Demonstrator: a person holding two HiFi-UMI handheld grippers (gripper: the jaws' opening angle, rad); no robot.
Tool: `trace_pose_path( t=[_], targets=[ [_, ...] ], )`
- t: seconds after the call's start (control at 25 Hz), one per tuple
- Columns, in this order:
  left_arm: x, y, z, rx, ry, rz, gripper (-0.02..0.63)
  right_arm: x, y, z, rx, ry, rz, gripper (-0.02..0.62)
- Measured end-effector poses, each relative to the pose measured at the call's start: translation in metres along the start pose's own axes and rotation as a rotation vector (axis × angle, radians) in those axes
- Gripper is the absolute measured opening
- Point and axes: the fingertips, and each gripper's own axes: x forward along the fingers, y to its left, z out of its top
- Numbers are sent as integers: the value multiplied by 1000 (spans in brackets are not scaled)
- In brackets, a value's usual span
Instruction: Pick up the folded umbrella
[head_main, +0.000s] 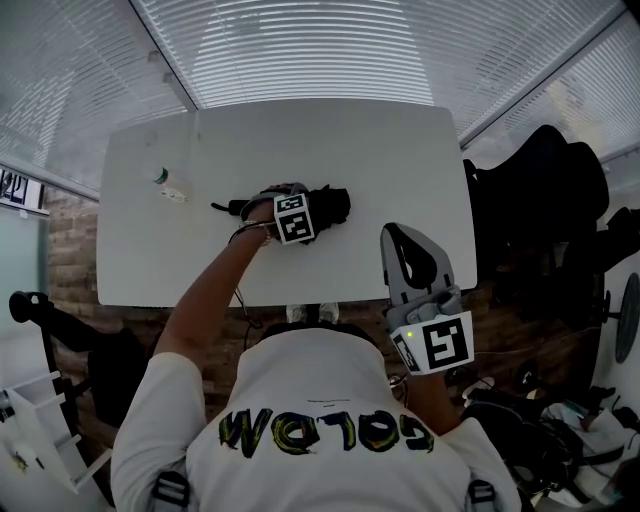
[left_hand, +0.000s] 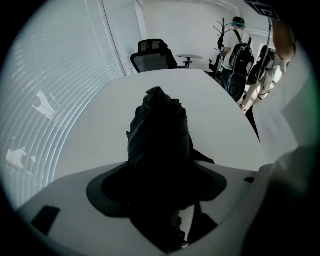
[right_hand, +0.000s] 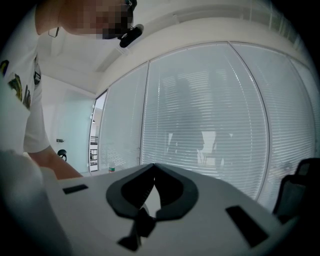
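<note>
Worktop (head_main: 400, 160), white: bears folded umbrella (head_main: 330, 205), black, lying mid-surface.
Left tool (head_main: 285, 196): spread wide, straddling the umbrella, not clamped.
Right tool (head_main: 400, 240): clenched, empty, held clear of the worktop.
Risk: jaws catch loose fabric only, so the umbrella slips or sags on lifting.

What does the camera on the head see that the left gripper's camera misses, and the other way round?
Only the head view: a small bottle on the white table, and the right tongs at its near edge. Only the left gripper view: a black office chair and a standing person with a backpack beyond the table. Both: the black folded umbrella lying on that table.
</note>
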Motion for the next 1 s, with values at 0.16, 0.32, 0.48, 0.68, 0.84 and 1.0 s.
trace_pose_path(
  t=[0.16, 0.32, 0.48, 0.68, 0.84, 1.0],
  targets=[
    [-2, 2, 2, 32, -27, 68, 284, 3, 1, 0, -1, 0, 7, 12],
    [-4, 1, 4, 53, -32, 111, 255, 3, 1, 2, -6, 0, 16, 12],
    [-7, 1, 3, 60, -41, 142, 247, 2, 5, 3, -14, -3, 17, 12],
    [-12, 3, 4, 44, -53, 177, 244, 1, 2, 4, -17, -5, 13, 12],
    [-23, 8, 6, -8, -88, 216, 244, -1, -1, 3, -16, -8, 8, 12],
    [-43, 13, 5, -91, -150, 258, 244, -2, 3, 3, -18, -9, 9, 12]
  ],
)
